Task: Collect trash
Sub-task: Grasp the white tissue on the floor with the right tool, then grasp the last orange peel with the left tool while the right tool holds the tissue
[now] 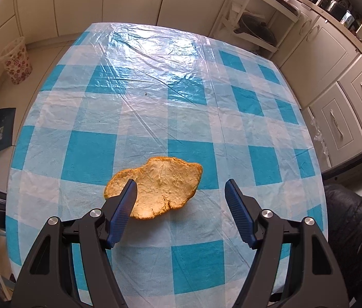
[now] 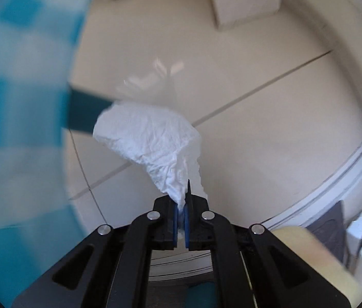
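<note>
A large orange peel [image 1: 160,186] lies on the blue and white checked tablecloth [image 1: 155,102], near the table's front. My left gripper [image 1: 181,187] is open above it, its left finger [image 1: 123,210] over the peel's left part and its right finger [image 1: 237,210] clear of it to the right. In the right wrist view my right gripper [image 2: 181,205] is shut on a crumpled white paper napkin [image 2: 150,138] and holds it in the air over the tiled floor, beside the table's edge [image 2: 27,77]. That view is blurred.
A flowered wastebasket [image 1: 16,60] stands on the floor at the far left of the table. Cream cabinets [image 1: 335,82] run along the right, with a shelf unit [image 1: 255,23] behind. A dark jacket [image 1: 355,233] lies at the right front.
</note>
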The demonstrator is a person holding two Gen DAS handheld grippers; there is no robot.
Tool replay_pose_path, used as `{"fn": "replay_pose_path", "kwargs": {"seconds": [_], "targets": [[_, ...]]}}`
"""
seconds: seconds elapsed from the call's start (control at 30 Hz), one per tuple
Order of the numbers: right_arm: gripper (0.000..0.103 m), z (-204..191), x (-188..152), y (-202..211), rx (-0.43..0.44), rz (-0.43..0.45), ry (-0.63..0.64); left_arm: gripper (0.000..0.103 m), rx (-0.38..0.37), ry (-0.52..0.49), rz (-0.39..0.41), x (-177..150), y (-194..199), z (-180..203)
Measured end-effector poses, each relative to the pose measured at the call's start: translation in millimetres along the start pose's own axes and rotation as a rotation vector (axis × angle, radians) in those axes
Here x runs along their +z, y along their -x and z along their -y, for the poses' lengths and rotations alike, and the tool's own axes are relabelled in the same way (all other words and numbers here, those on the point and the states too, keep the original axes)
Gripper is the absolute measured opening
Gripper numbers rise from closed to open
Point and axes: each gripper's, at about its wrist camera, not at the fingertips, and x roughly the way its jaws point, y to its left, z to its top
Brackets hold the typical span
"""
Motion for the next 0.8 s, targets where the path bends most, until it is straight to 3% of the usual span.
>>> {"fn": "replay_pose_path", "kwargs": {"seconds": [0.17,0.23,0.33,0.43,0.57,0.7,0.8], "targets": [[0.004,-9.1,-8.6,74.6,-0.036,0.084,0.074,0.067,0.0,-0.05,-0.002,-8.2,5.3,6.6],[0.004,-1.1,-11.7,110.6,-0.051,0.119,0.136,0.067,0.033,-0.08,-0.005,-12.4,5.7,8.7],[0.004,-0.9,-11.3,159.1,-0.022,0.172,0.189,0.068,0.052,-0.053,-0.008,-15.7,7.2,-0.6],[0.004,-7.2,-31.8,206.0,0.014,0.221,0.26,0.068,0.06,0.004,0.008,-16.0,12.6,-16.2],[0.004,-15.6,-77.8,258.4,0.064,0.283,0.351,0.068,0.087,-0.002,-0.006,-19.6,9.5,-23.6],[0.005,-8.9,-112.9,282.1,0.154,0.319,0.346,0.068,0.022,0.101,-0.015,-18.0,7.0,-39.8],[0.005,-25.0,-123.3,303.4,0.192,0.336,0.346,0.07,-0.036,0.215,-0.012,-12.2,-0.9,-52.7]]}}
